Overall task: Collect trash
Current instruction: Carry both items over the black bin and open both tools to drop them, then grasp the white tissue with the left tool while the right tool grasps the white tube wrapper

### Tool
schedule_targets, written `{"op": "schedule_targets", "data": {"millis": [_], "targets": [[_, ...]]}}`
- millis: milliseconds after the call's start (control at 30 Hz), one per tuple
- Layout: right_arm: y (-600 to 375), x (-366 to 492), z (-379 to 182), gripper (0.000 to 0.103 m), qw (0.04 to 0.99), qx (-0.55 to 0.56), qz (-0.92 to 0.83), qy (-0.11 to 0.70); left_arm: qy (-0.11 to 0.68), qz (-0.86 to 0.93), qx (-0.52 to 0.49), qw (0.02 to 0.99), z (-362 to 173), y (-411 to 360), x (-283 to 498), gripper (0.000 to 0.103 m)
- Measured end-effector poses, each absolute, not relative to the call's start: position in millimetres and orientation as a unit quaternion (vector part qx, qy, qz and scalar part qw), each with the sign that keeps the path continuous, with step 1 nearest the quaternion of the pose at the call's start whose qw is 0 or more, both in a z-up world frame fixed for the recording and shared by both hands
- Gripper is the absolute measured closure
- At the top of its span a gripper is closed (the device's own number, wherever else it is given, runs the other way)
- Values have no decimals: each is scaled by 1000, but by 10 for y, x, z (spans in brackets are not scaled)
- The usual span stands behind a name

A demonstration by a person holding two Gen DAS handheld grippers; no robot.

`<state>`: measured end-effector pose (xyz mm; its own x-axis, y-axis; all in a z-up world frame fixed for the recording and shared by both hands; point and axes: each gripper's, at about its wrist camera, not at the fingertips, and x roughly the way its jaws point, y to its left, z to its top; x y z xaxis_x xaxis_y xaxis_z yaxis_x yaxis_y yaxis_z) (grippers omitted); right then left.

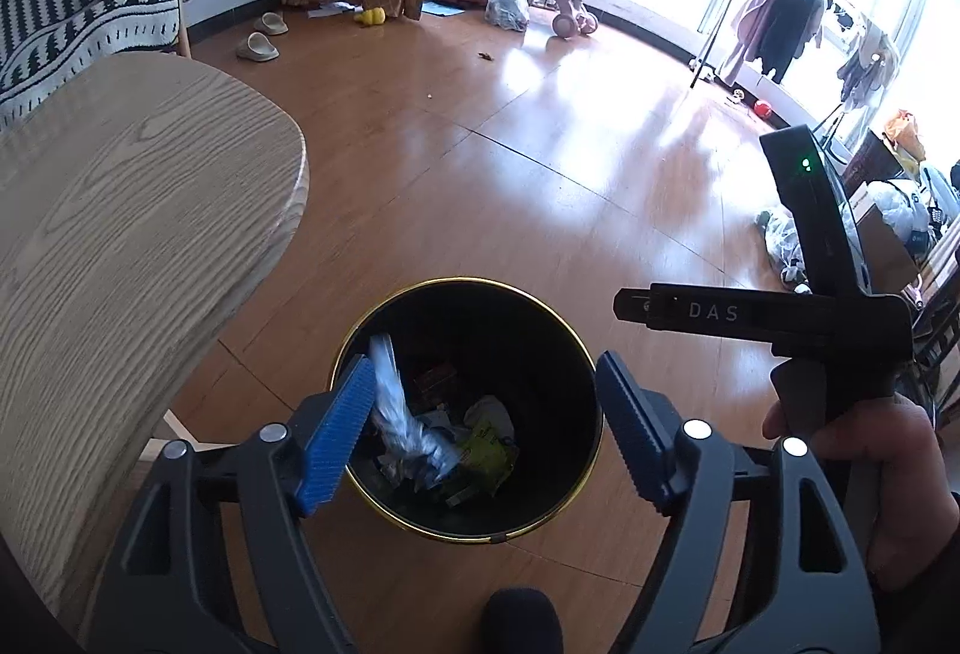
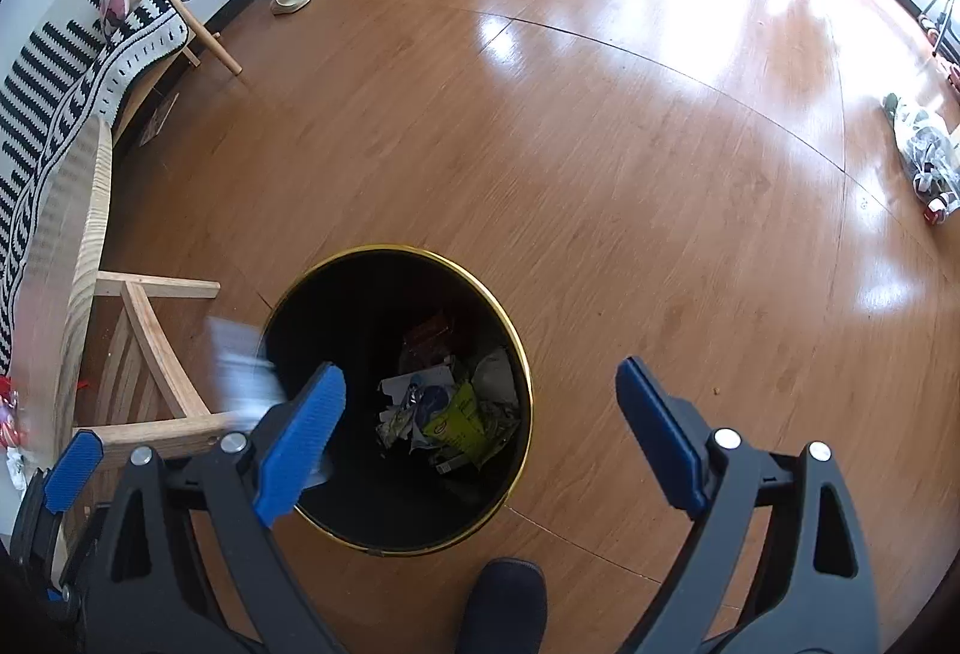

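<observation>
A black trash bin with a gold rim stands on the wooden floor and holds several crumpled wrappers. My left gripper is open right above the bin. A blurred white-blue piece of trash is falling beside its left finger. In the right wrist view the bin's rim shows again with the same blurred trash at its left rim. My right gripper is open and empty above the bin's right side.
A light wooden table stands left of the bin, its legs close by. A bench with a striped blanket is along the wall. Slippers, bags and a clothes rack lie farther off.
</observation>
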<state>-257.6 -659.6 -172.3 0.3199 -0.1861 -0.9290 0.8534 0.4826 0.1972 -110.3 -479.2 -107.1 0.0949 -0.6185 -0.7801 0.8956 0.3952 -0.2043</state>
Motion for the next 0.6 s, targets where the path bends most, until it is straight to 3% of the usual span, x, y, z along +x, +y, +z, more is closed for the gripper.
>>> {"op": "schedule_targets", "data": {"millis": [267,600], "targets": [[-6441,-2406,-1587,14,739,345,-347,463,410,-495,162,748,-923,-4570,-975,11],[-5681,-1507,-901,14,802,273,-296,442,392,-374,99,835,-403,-3452,-15,11]]}}
